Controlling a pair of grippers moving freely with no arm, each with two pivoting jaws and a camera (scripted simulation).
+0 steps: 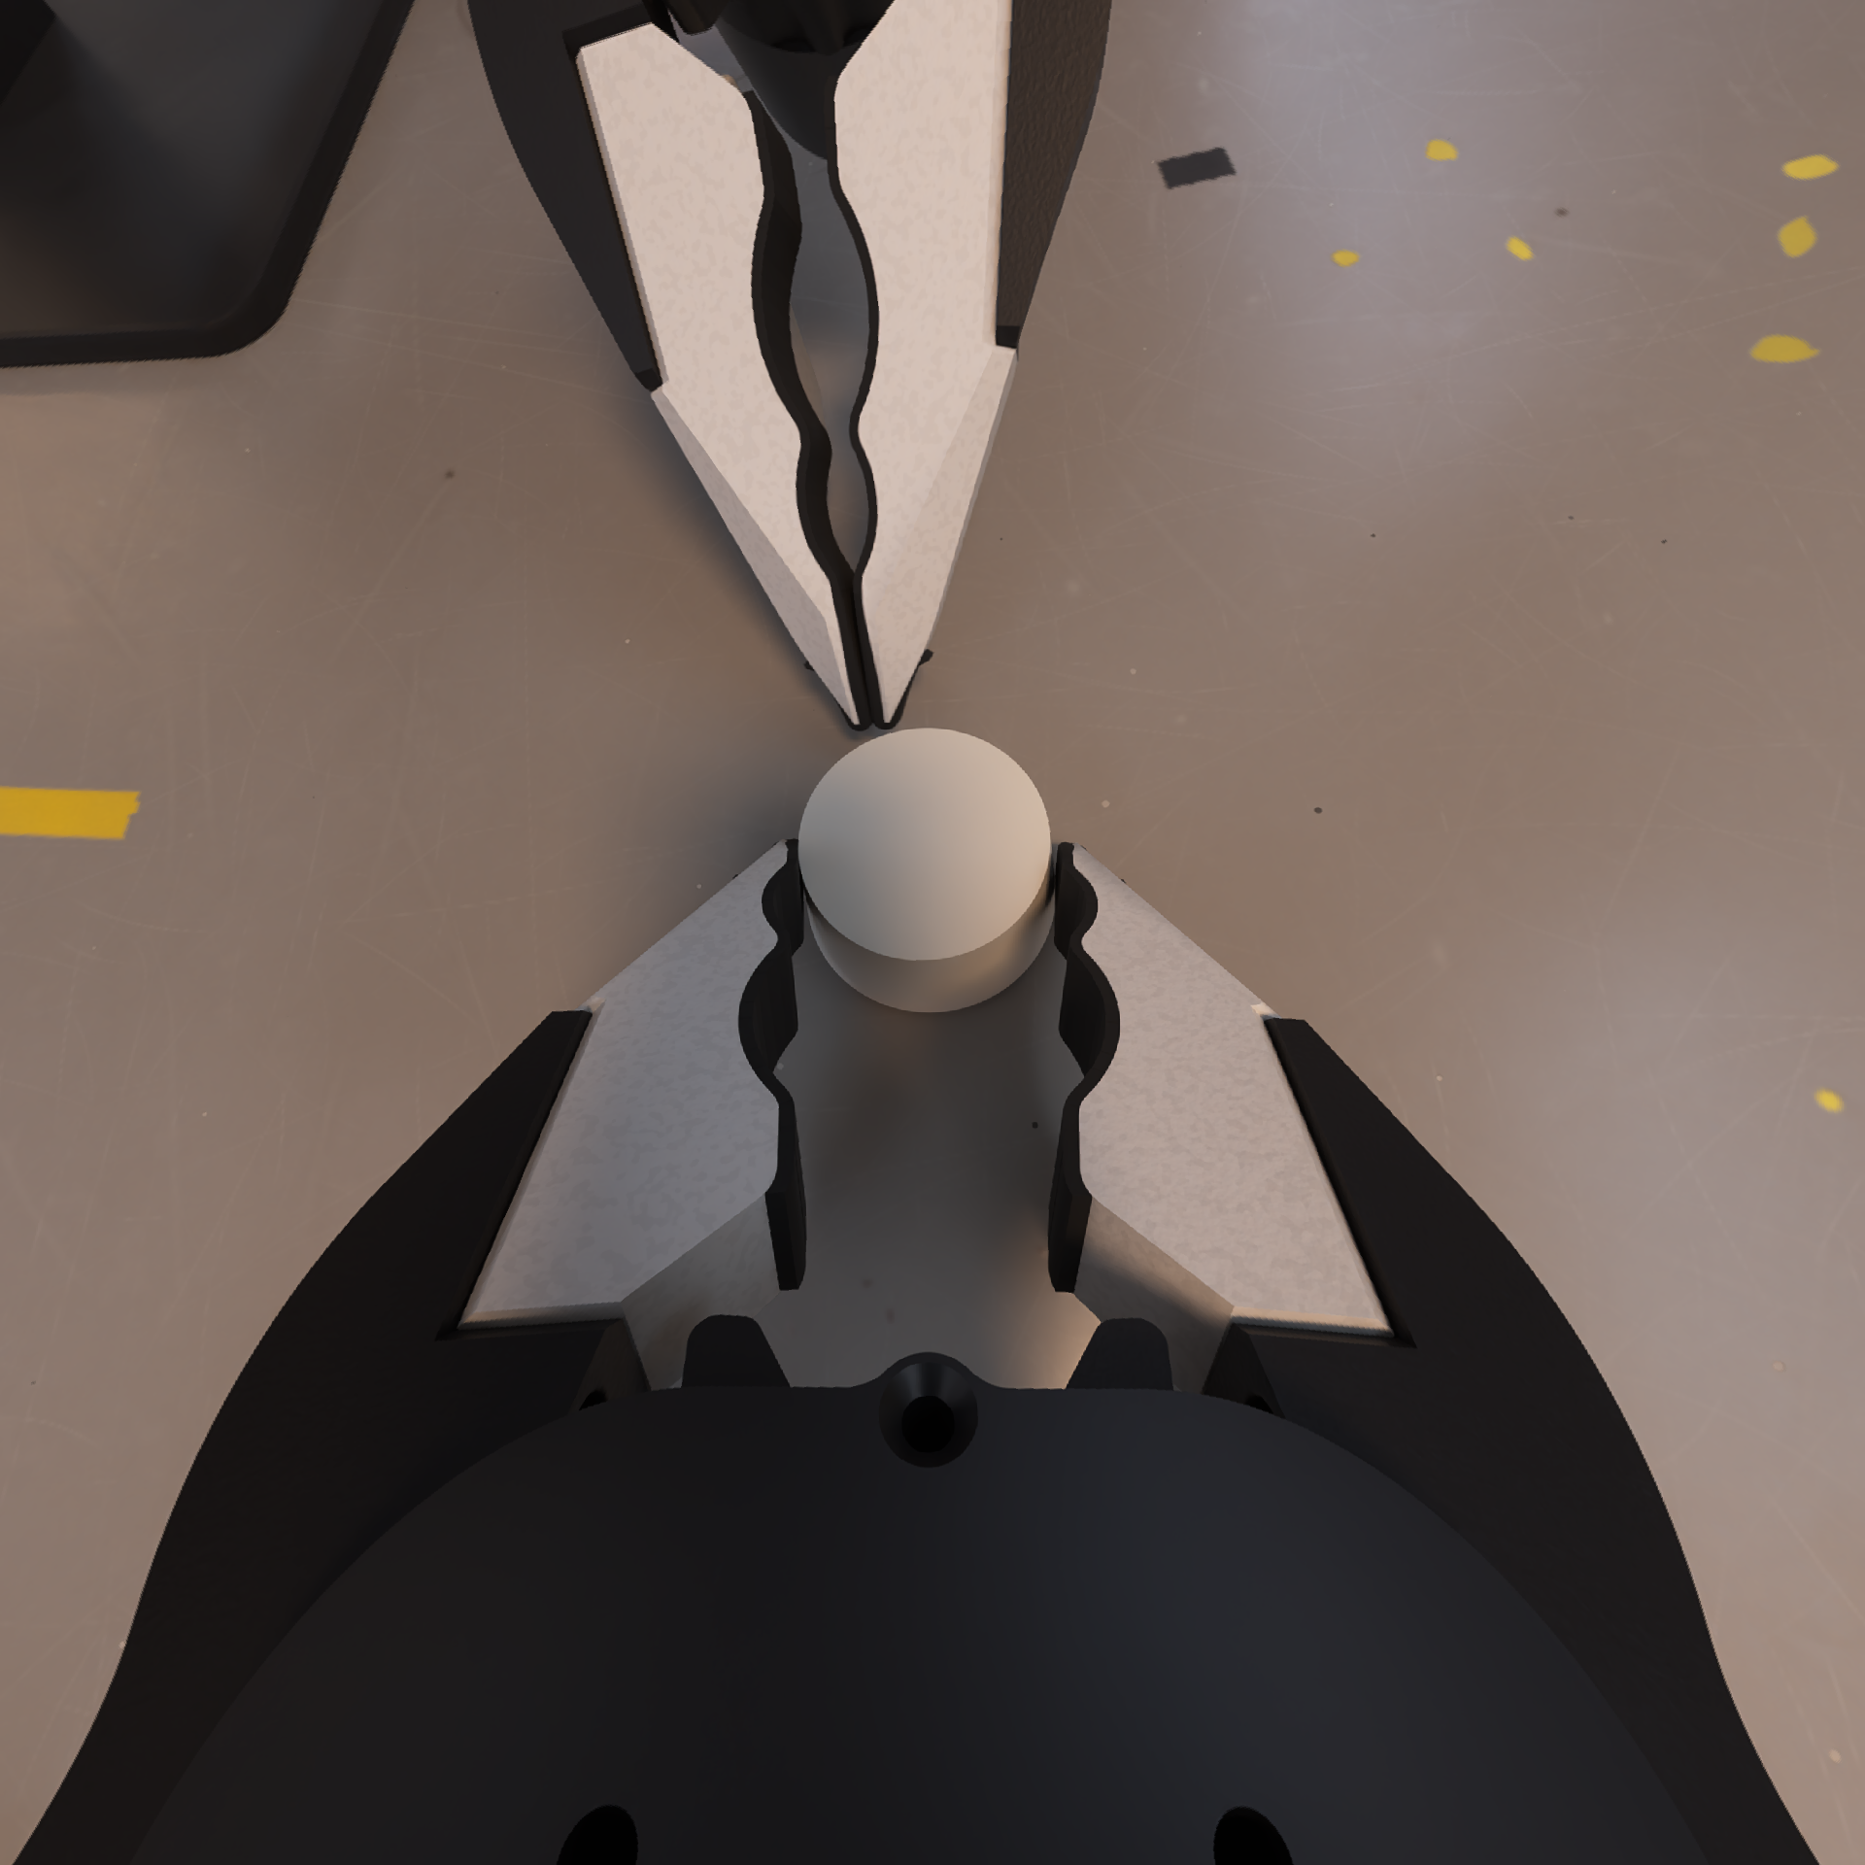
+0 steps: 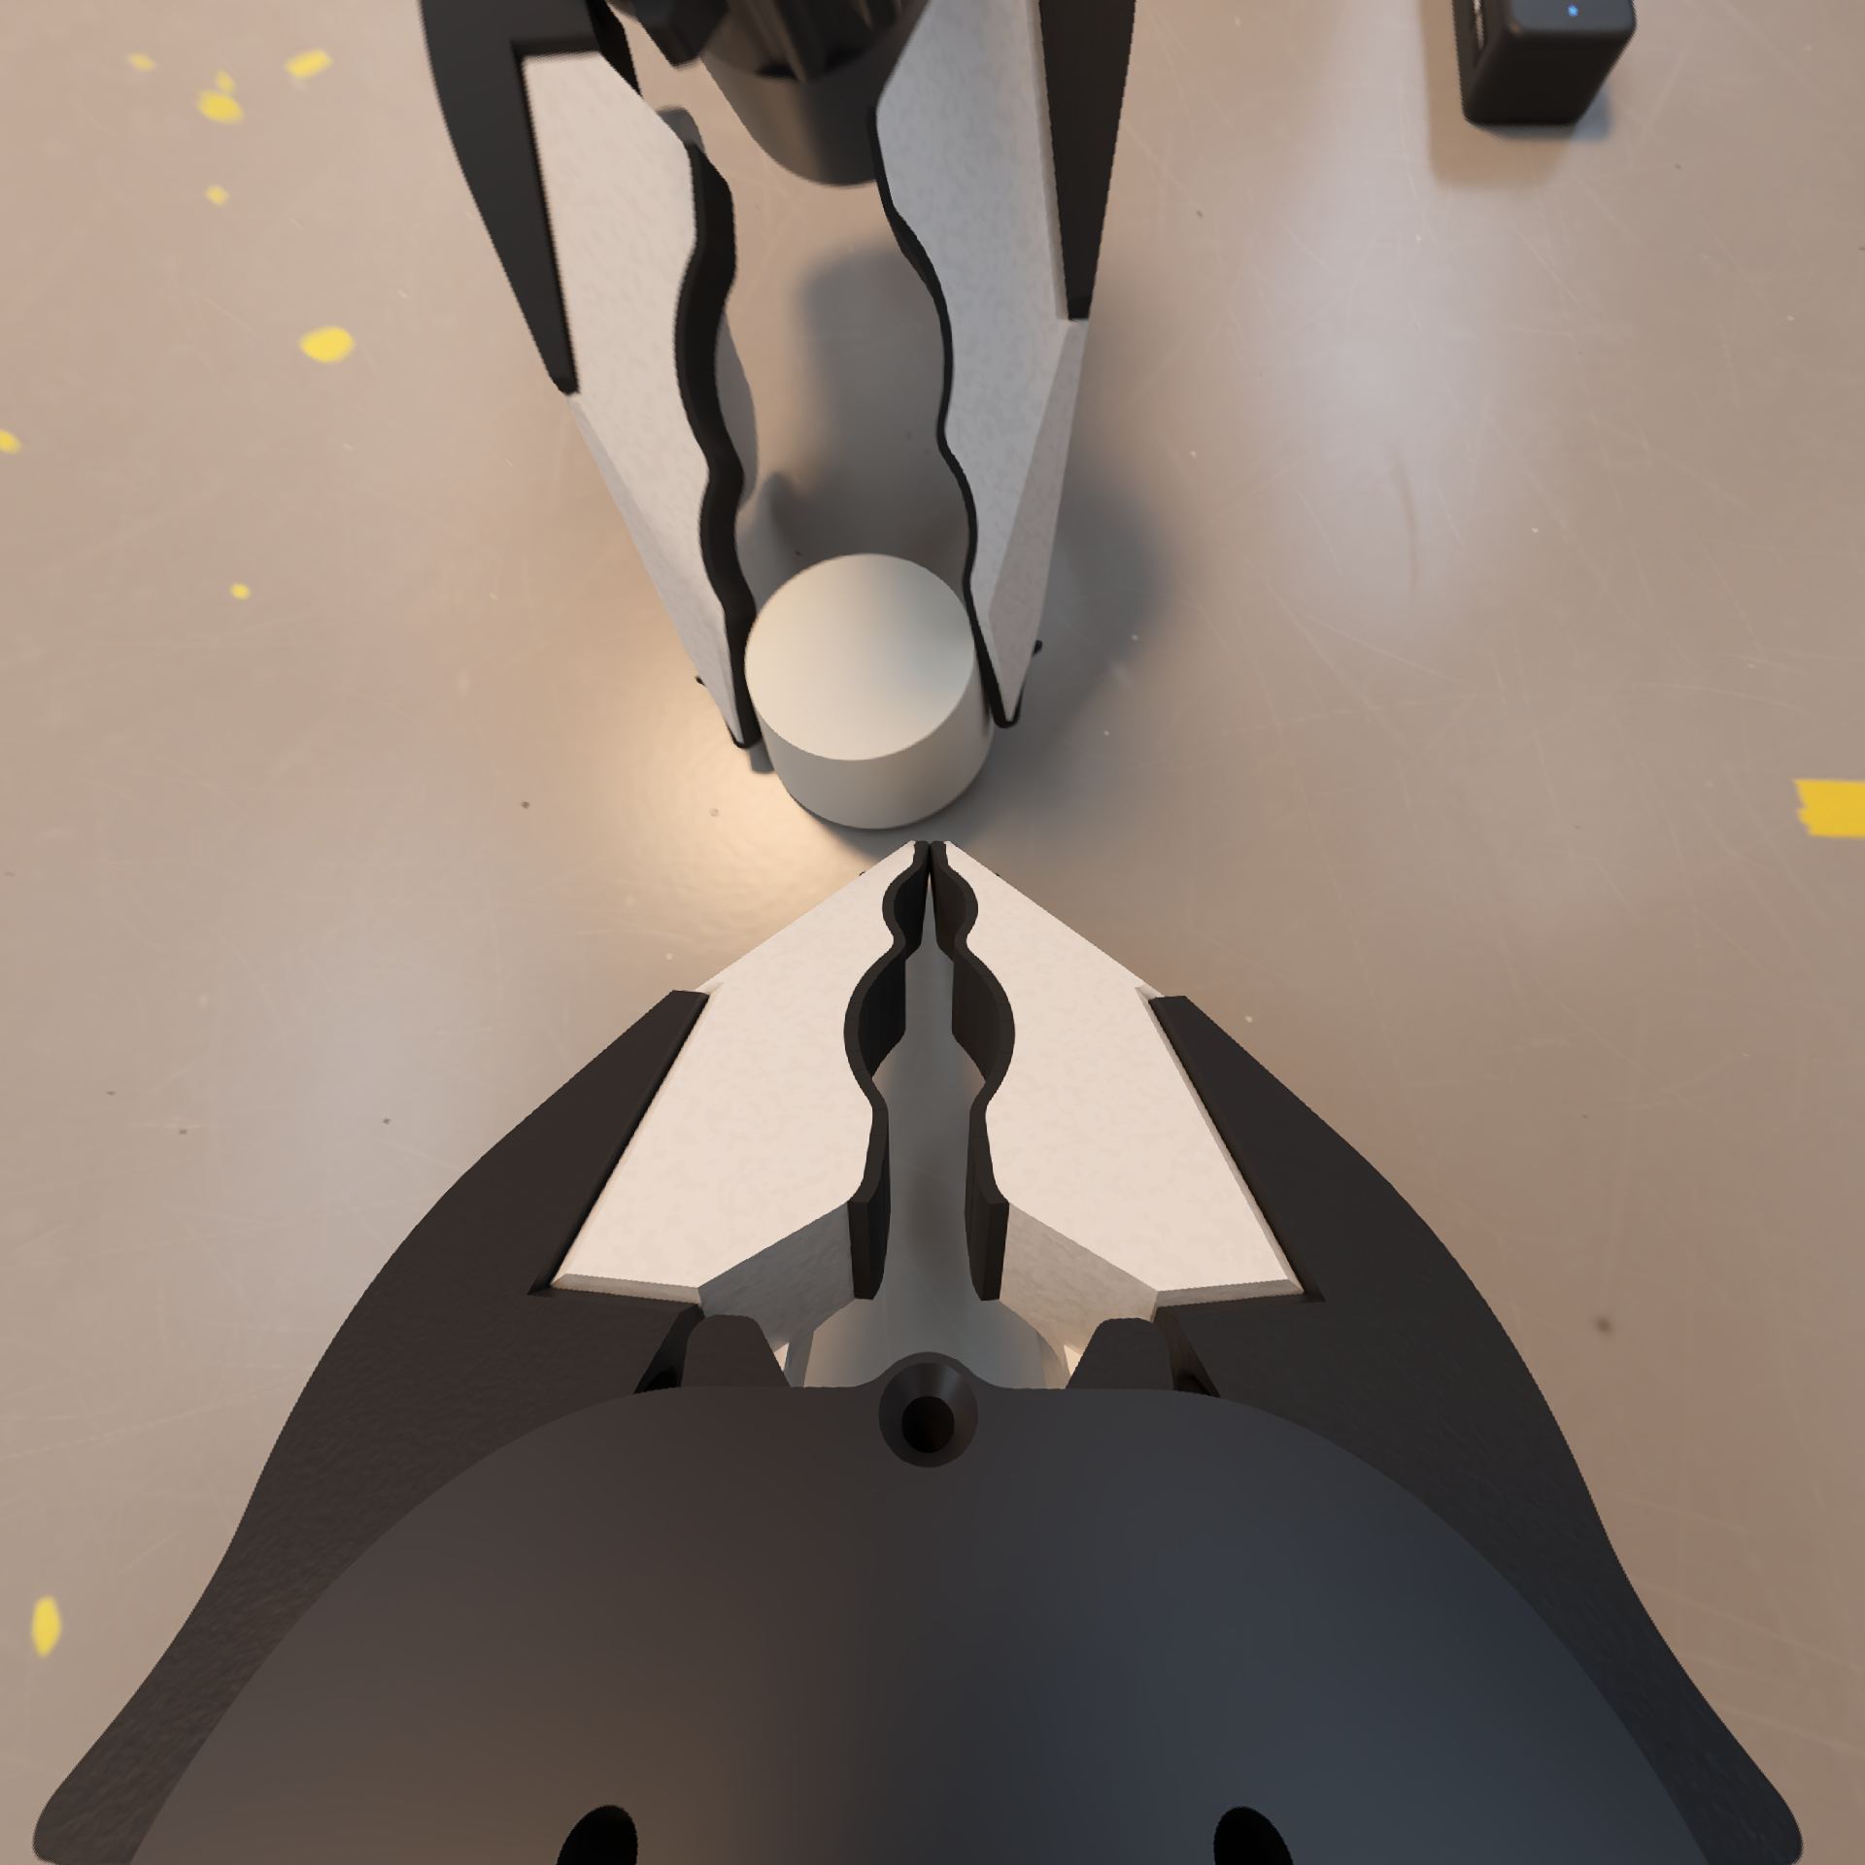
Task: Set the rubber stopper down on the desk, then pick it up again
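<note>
Rubber stopper sits between the left claw's fingertips, gripped at its sides, apparently resting on the worktop. Right claw is clenched empty, just beside it. Step: probably setting down; next, release cleanly.

The stopper stands on the desk between the left gripper's fingertips. The right gripper faces it from the far side, tips just beside the stopper (touching or not, I cannot tell). A box lies well apart.
</note>
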